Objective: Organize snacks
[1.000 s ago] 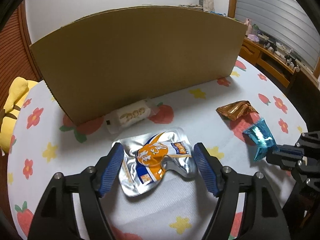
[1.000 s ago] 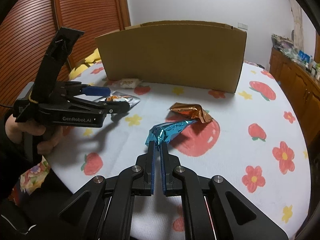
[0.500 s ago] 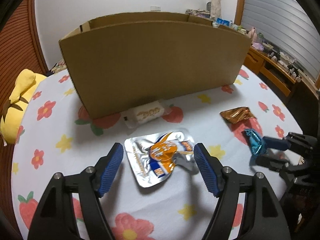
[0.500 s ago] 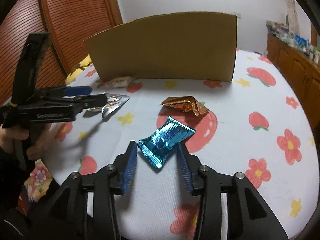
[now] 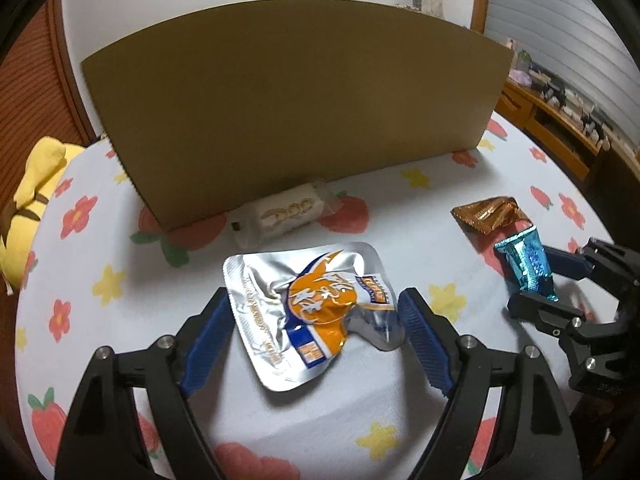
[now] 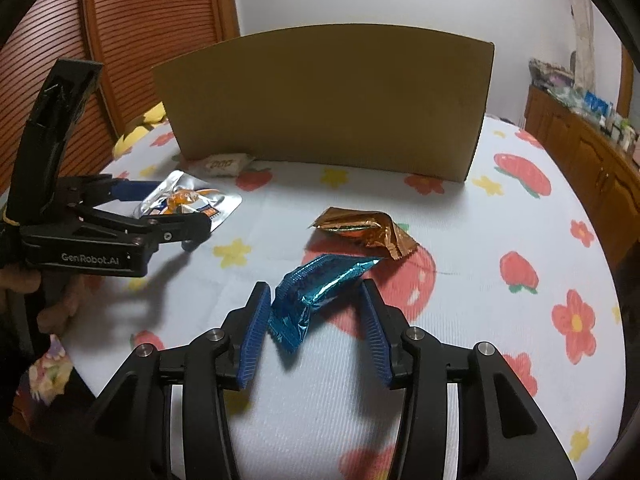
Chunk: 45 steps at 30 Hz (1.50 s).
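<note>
A silver and orange pouch [image 5: 308, 308] lies crumpled on the flowered tablecloth [image 5: 400, 208]. My left gripper [image 5: 312, 292] straddles it; its jaws are opening, and the blue pads stand beside the pouch's edges without pressing. A shiny blue packet [image 6: 316, 288] stands tilted between the fingers of my right gripper [image 6: 314, 285]. It leans against the left pad [image 6: 256, 332], and the right pad is clear of it. The left wrist view shows the blue packet [image 5: 528, 264] and right gripper [image 5: 532, 280] at the right edge.
A tall cardboard box [image 6: 328, 96] stands at the back of the table, with a white wrapped snack [image 5: 288, 212] at its foot. A copper foil packet [image 6: 360, 228] lies just beyond the blue one. A yellow plush [image 5: 36, 184] sits at the left, a wooden cabinet [image 6: 580, 148] at the right.
My right gripper, which was shut on the blue packet, has spread its jaws and the packet now sits loose between them. The left jaws have widened a little around the pouch.
</note>
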Motion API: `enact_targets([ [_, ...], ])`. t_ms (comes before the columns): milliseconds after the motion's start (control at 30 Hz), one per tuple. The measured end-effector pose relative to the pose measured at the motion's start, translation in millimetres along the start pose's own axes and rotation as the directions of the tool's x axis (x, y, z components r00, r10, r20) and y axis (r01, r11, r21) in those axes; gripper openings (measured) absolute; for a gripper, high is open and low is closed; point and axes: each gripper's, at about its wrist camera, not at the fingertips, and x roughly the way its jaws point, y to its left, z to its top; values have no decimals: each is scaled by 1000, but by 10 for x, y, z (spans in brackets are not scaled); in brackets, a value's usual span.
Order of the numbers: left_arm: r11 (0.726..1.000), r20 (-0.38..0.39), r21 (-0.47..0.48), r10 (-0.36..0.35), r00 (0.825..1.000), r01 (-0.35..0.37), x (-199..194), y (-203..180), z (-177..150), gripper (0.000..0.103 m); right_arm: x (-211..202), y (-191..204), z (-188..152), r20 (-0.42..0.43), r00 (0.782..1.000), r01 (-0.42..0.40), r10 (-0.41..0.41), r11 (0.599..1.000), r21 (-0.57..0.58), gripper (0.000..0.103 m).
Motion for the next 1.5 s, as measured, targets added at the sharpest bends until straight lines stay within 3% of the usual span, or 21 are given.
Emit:
enact_targets([
  [233,1000,6,15,0,1000,0,7,-28,10,84,-2,58,-38,23,999,30,-30,999,-32,46],
  [467,996,45,90,27,999,-31,-83,-163,-50,73,-1,71,-58,46,998,37,-35,998,-45,46],
  [633,992,64,111,49,997,-55,-120,-239,-89,72,3,76,-49,49,998,37,-35,998,-47,46],
  [767,996,99,78,45,994,-52,-237,-169,-98,59,1,75,-46,49,998,39,-37,998,-48,46],
  [833,998,87,60,24,996,-29,-247,-124,-86,58,-5,70,-42,51,998,47,-45,998,-46,40],
  [900,998,85,62,18,996,-23,-230,-112,-89,58,-7,56,-39,54,997,55,-53,997,-44,26],
  [1033,998,102,60,22,995,-28,-252,-133,-96,55,-21,13,-37,52,998,48,-47,998,-29,17],
  [1200,996,133,78,21,991,-31,-364,-230,-116,49,-34,29,-56,57,997,48,-46,998,-36,16],
  [1300,995,160,98,16,987,-33,-446,-332,-104,37,-35,26,-62,58,997,44,-42,998,-35,16],
  [1400,993,169,119,-4,986,-16,-489,-424,-86,35,-39,17,-66,58,998,40,-38,999,-31,16],
  [1500,993,189,121,-8,982,-16,-523,-471,-95,25,-42,19,-69,58,998,39,-37,999,-31,16],
])
